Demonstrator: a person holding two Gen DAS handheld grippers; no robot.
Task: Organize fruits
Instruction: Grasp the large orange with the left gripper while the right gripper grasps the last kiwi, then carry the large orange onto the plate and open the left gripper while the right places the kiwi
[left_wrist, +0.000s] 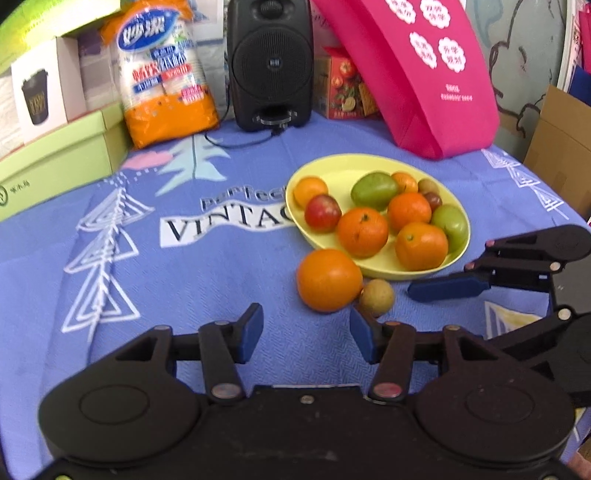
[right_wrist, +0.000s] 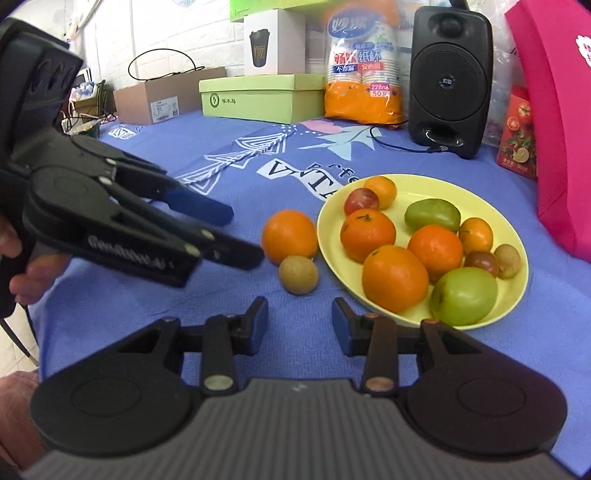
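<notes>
A yellow plate (left_wrist: 376, 168) is sitting on a blue printed tablecloth (left_wrist: 207, 273), carrying oranges, two green fruits, a red fruit and a few small brown ones; just off its near-left rim, a loose orange (left_wrist: 328, 279) is lying on the cloth with a small brown fruit (left_wrist: 376, 297) touching its right side, both outside the plate.

The left gripper (left_wrist: 306, 336) is hovering just near of that pair, its blue-padded jaws standing partly apart with only cloth between them; it is gripping nothing. The right gripper (right_wrist: 299, 325) is likewise hanging with its jaws partly apart and empty, near of the small brown fruit (right_wrist: 298, 275) and the plate's near rim (right_wrist: 388, 317); in the left wrist view it is reaching in from the right edge, one blue pad near the plate's near side.

Along the far edge of the table a black speaker (left_wrist: 270, 62), an orange pack of paper cups (left_wrist: 164, 74), a green box (left_wrist: 62, 162) and a pink bag (left_wrist: 417, 74) are standing.
</notes>
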